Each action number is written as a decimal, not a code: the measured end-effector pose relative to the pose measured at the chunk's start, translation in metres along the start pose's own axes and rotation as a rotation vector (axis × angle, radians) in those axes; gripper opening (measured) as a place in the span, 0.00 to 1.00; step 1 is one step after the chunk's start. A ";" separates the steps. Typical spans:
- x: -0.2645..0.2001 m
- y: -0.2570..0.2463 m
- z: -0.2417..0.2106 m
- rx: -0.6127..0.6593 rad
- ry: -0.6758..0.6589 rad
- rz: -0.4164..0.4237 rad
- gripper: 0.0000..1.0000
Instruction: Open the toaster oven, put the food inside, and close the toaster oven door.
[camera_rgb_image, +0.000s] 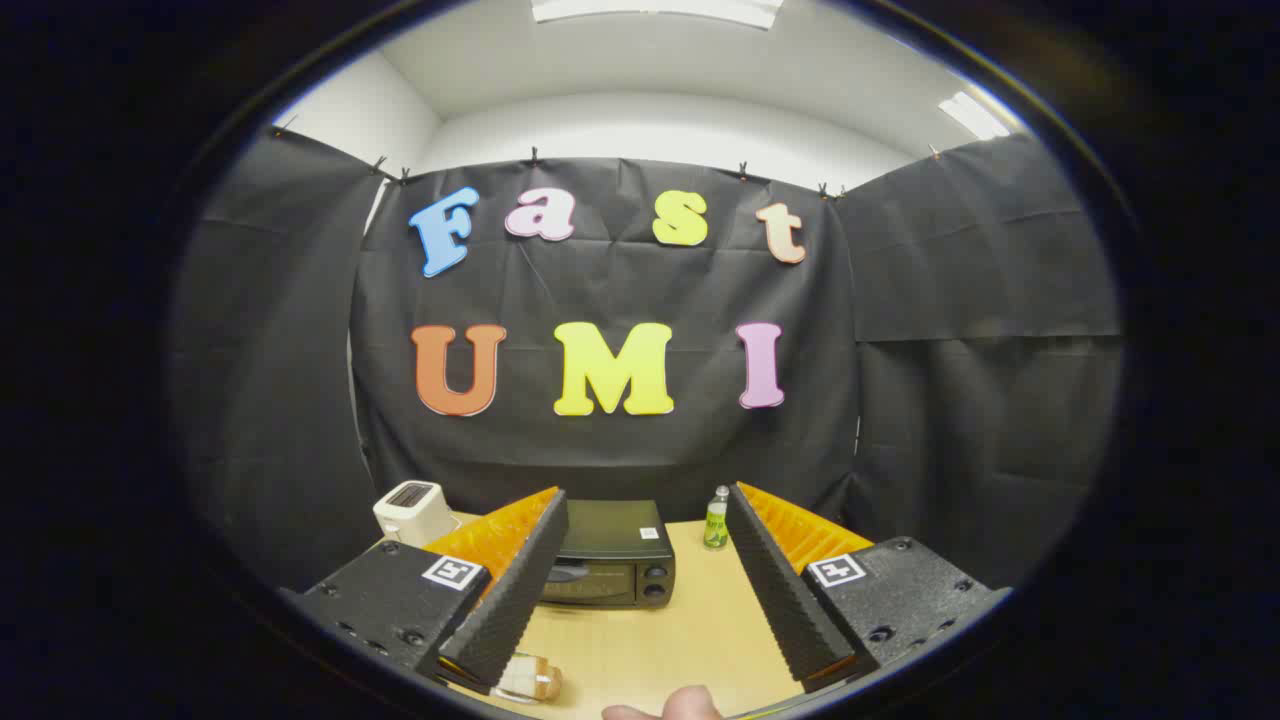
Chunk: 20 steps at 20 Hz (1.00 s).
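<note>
A black toaster oven (612, 556) stands on the wooden table (690, 630) well beyond my fingers, with its door shut and two knobs on its right side. The food (530, 678), a pale wrapped piece, lies on the table near the table's front, just below my left finger. My gripper (645, 505) is open and held above the table, with nothing between its fingers. Between the fingers I see the oven and bare table.
A white toaster (413, 511) stands at the back left of the table. A small green bottle (716, 518) stands right of the oven. A person's fingertip (690, 704) shows at the table's near edge. Black cloth walls close the booth behind and on both sides.
</note>
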<state>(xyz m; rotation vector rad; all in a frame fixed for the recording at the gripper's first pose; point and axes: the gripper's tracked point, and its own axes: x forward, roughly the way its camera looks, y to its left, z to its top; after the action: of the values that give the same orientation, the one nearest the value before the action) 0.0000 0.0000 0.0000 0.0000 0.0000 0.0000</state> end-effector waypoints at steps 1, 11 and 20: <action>0.001 0.001 -0.001 0.003 0.003 0.003 1.00; 0.002 0.009 -0.004 0.011 0.017 0.014 1.00; 0.003 0.018 -0.012 0.020 0.032 0.025 1.00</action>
<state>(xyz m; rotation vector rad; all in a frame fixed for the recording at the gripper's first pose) 0.0027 0.0177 -0.0117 0.0200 0.0323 0.0248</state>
